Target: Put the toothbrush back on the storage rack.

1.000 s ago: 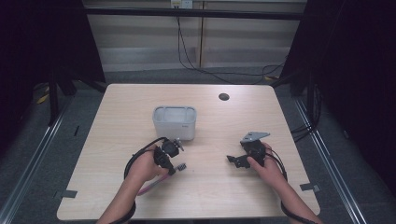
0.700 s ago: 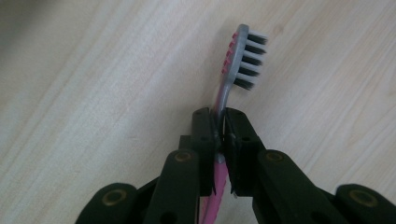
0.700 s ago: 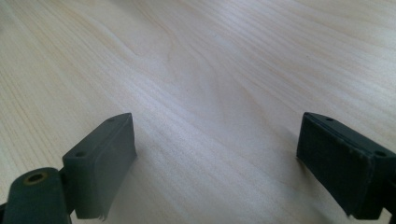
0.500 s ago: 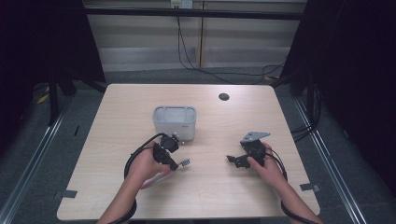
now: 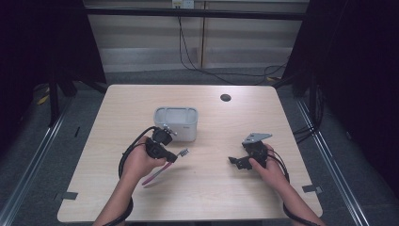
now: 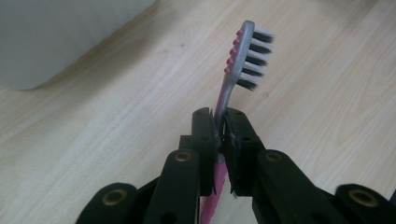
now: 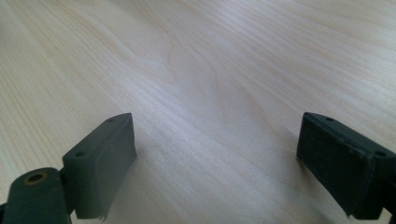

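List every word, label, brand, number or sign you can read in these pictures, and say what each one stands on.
None can be read: no lettering shows on the toothbrush, the grey container, the table, the left tongs or the right tongs.

On the wooden table [image 5: 117, 108], the left gripper [image 5: 170, 157] clamps a pink toothbrush [image 5: 162, 168], bristles toward two o'clock. A grey bin [image 5: 176, 122] sits at its twelve o'clock; the right gripper [image 5: 234, 161] rests at three o'clock.
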`<state>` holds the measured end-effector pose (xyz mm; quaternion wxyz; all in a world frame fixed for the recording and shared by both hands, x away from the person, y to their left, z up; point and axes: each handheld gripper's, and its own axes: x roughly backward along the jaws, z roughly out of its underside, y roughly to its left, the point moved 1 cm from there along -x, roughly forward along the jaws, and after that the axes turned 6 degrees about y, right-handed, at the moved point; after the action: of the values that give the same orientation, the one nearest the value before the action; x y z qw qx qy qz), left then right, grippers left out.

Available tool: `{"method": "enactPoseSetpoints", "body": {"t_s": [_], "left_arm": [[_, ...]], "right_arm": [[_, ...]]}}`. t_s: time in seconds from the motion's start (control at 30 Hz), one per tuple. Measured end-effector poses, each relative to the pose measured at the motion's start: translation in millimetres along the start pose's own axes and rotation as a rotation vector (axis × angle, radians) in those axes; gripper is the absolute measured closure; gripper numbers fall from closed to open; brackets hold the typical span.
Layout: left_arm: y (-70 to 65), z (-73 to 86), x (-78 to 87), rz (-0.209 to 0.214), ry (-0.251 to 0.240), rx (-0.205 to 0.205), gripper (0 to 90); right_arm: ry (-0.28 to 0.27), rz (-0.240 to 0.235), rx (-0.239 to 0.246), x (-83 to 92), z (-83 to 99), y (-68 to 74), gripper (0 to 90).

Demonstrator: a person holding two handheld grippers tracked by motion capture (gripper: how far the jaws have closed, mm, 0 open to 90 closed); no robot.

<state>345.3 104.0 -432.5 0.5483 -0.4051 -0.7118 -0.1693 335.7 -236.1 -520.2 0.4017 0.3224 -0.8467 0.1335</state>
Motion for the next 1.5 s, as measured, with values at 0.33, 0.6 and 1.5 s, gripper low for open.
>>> {"method": "enactPoseSetpoints", "body": {"t_s": [0.33,0.6,1.5], "left_arm": [[7.1,1.3,13.8,-0.021,-0.101,0.047,83.2],[12.1,1.8,26.4,-0.038,-0.177,0.066,83.2],[24.8,3.6,66.3,-0.091,-0.409,0.144,83.2]], "right_arm": [[0.0,0.0,0.001,0.0,0.0,-0.1,11.1],[0.0,0.001,0.001,0.0,0.0,0.0,11.1],[0.0,0.001,0.001,0.0,0.0,0.1,11.1]]}}
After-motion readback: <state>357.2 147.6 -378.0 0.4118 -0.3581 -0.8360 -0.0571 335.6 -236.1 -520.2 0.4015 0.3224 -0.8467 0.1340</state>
